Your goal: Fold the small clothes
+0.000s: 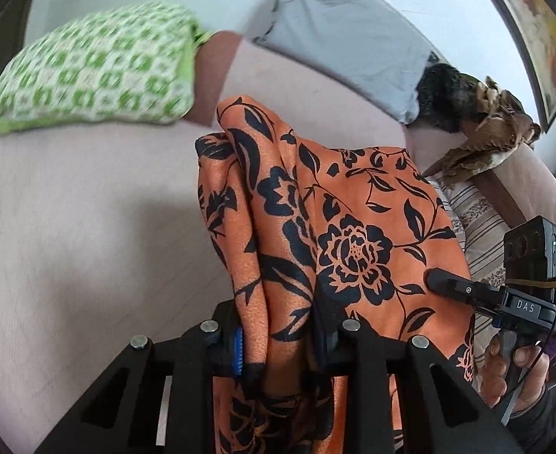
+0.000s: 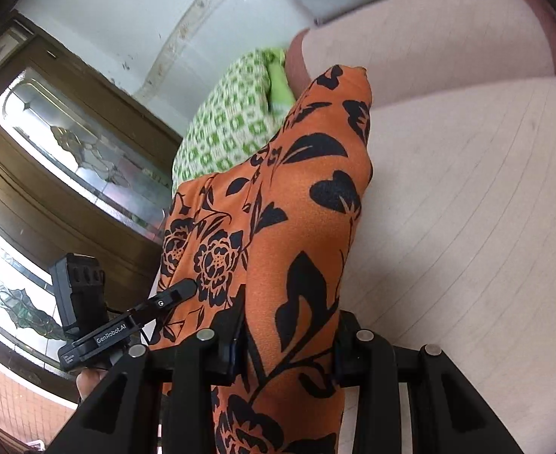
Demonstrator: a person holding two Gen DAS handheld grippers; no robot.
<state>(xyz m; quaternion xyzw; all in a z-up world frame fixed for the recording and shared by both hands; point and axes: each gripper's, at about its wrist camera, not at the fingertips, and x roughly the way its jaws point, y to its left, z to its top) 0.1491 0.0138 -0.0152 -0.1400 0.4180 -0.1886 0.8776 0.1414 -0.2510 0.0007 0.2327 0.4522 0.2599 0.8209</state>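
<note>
An orange cloth with black flowers (image 1: 353, 227) hangs bunched above the pink bed (image 1: 69, 227). My left gripper (image 1: 278, 340) is shut on a gathered fold of it, with the blue pads pressing the fabric. At the right of the left wrist view, the right gripper (image 1: 452, 283) pinches the cloth's far edge, with a hand on its handle. In the right wrist view the same orange cloth (image 2: 308, 208) runs up between the fingers of my right gripper (image 2: 289, 336), which is shut on it. The left gripper (image 2: 179, 291) grips the cloth at the left.
A green-and-white patterned pillow (image 1: 88, 72) and a grey pillow (image 1: 346, 34) lie at the head of the bed. A brown crumpled cloth (image 1: 493, 125) and a striped cloth (image 1: 478, 227) lie to the right. A wooden cabinet with glass doors (image 2: 69, 143) stands beside the bed.
</note>
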